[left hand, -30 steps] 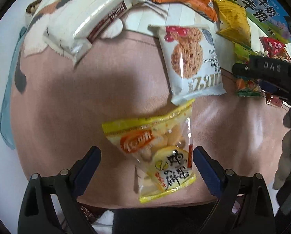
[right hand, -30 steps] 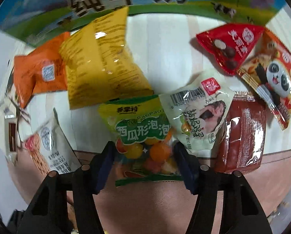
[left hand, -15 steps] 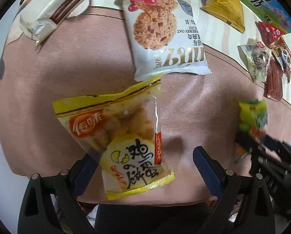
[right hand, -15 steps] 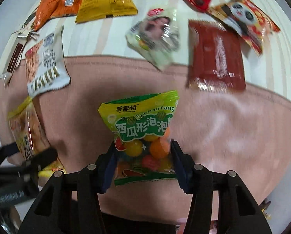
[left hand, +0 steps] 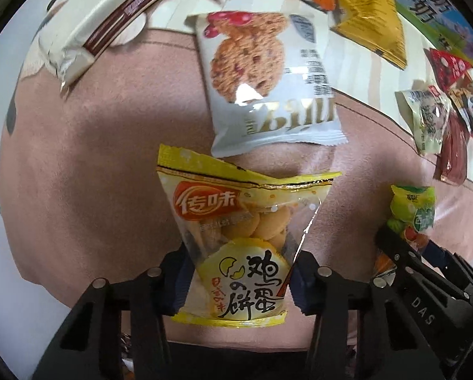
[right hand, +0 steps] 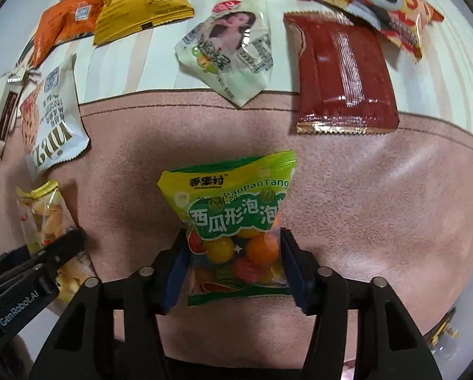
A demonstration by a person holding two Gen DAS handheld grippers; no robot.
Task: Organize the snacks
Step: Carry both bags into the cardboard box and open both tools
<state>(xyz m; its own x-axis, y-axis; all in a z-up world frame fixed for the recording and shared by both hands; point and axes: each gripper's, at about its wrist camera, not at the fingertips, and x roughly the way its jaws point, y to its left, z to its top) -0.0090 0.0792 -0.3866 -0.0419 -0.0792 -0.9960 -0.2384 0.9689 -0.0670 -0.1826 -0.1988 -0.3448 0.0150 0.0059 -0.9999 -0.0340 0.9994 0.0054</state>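
A yellow egg-biscuit bag (left hand: 236, 221) stands between the blue pads of my left gripper (left hand: 239, 275), whose jaws are closing and press on its lower sides. The bag is over a pink mat (left hand: 93, 158). My right gripper (right hand: 233, 269) is shut on a green bag of coloured gum balls (right hand: 233, 209), also over the pink mat (right hand: 363, 205). Both grippers point down, side by side. The right wrist view shows the left gripper (right hand: 55, 253) and yellow bag (right hand: 43, 215) at lower left. The left wrist view shows the green bag (left hand: 412, 202) at right.
Beyond the mat, on a striped surface, lie an oat cookie pack (left hand: 268, 85), a white wafer bar (left hand: 109, 22), an orange pack (right hand: 65, 28), a yellow pack (right hand: 141, 3), a white pack with a portrait (right hand: 230, 47), a dark red pack (right hand: 344, 72) and a panda pack (right hand: 385, 3).
The left jaws, wide apart before, have closed onto the yellow biscuit bag. The right gripper carried the green bag from the striped surface to over the pink mat.
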